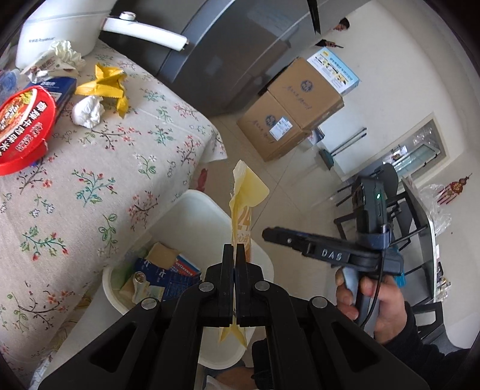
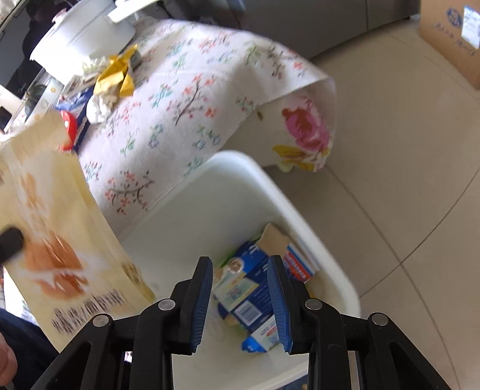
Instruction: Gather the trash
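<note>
My left gripper [image 1: 235, 249] is shut on a pale yellow snack bag [image 1: 243, 207] and holds it over the white trash bin [image 1: 198, 210] beside the table. The bag also shows, blurred, at the left of the right wrist view [image 2: 57, 240]. My right gripper [image 2: 240, 264] is open and empty above the bin [image 2: 240, 174], which holds blue and white cartons [image 2: 255, 297]. It also shows in the left wrist view [image 1: 270, 232]. On the floral tablecloth [image 1: 126, 156] lie a yellow wrapper [image 1: 105, 84], a crumpled white tissue [image 1: 87, 112] and a red noodle bowl [image 1: 24, 126].
A white rice cooker [image 1: 60, 27] stands at the table's far end with more crumpled paper [image 1: 67, 54] and a blue box [image 1: 61, 90]. Cardboard boxes [image 1: 291, 108] sit on the tiled floor by a grey fridge [image 1: 240, 51]. A dark chair [image 1: 420, 234] stands at right.
</note>
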Tool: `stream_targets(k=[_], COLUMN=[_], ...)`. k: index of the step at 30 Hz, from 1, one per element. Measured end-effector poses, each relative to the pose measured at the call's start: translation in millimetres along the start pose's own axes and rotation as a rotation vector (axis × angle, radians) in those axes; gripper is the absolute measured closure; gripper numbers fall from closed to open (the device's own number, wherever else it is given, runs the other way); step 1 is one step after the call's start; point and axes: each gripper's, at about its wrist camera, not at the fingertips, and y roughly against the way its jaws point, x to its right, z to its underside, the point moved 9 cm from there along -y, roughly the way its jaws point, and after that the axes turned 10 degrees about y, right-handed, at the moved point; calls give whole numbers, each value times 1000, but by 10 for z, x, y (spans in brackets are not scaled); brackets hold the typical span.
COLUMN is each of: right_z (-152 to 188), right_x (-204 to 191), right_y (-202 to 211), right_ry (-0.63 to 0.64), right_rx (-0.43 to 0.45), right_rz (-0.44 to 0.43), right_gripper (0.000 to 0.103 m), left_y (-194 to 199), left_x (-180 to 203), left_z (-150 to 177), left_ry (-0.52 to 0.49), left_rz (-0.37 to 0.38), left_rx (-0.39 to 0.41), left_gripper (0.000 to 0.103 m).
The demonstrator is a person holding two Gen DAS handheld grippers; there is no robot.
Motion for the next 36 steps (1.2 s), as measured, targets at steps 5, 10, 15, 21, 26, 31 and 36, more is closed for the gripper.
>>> stream_targets(k=[5, 10, 15, 21, 26, 31, 36], right_z=[-106, -147, -185, -205, -195, -182, -235], right_x=[32, -6, -55, -150, -212, -319, -430], right_y=[112, 119, 151, 149, 58, -27, -32], right_ry=[-52, -61, -60, -35, -31, -30, -19], right_rx=[43, 57, 68, 70, 48, 27, 35], right_rz=[-25, -41, -64, -84, -106, -164, -183], right_gripper=[65, 65, 65, 65, 63, 63, 60], left_y=[-279, -774, -808, -550, -420, -215, 29], left_x=[16, -161, -461, -421, -453, -370, -464], left_z=[167, 342, 235, 71, -11, -102, -260], left_ry=[-70, -104, -46, -7, 21, 24, 72], left_rz=[-54, -158, -261, -216, -207, -184, -194], left_rx=[-85, -214, -191, -116, -94, -39, 28], left_gripper=[103, 97, 77, 75, 75, 75, 74])
